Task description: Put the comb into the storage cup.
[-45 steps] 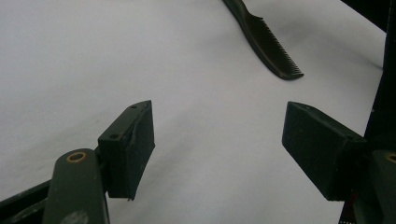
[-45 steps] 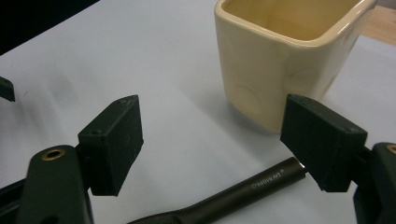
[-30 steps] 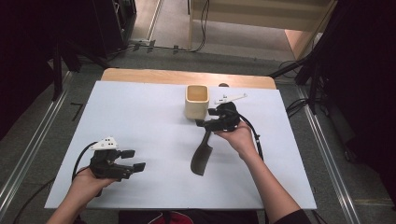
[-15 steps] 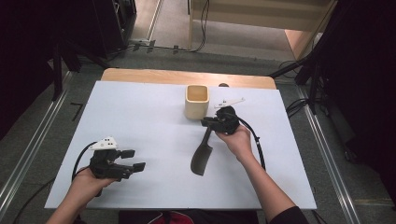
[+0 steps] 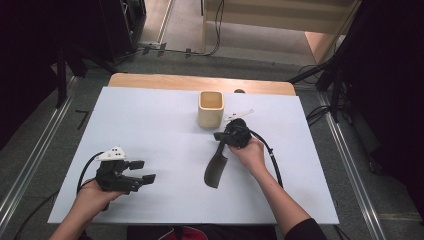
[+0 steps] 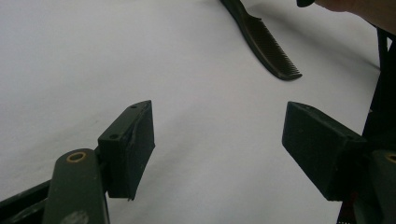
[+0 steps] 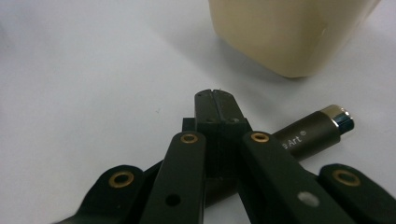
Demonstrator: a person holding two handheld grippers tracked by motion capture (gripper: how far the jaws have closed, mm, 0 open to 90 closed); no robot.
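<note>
A white table (image 5: 165,125) is carrying everything in the high view, its wooden edge showing along the far side. Near the far middle a cream square-sided cup (image 5: 210,108) is standing upright, mouth open to the top; in the right gripper view its rounded lower corner (image 7: 289,32) is sitting just beyond the jaws.

The left gripper (image 5: 142,171) is resting in the person's left hand (image 5: 92,197) at the near left of the table, well apart from the rest. Its jaws are standing wide apart with nothing between them, and in the left gripper view they are framing bare tabletop.

The right gripper (image 5: 223,137) is pointing down just beside the cup, held by the right hand (image 5: 251,155). Its jaws have just been closing and are now clenched together over the handle of a dark comb (image 5: 216,167), pads meeting above it in the right gripper view (image 7: 217,109).

The comb is lying flat on the table, toothed end (image 6: 275,51) toward the person. Its brown handle tip (image 7: 313,135), bearing small white lettering and a metal cap, is sticking out to the right beneath the jaws.
</note>
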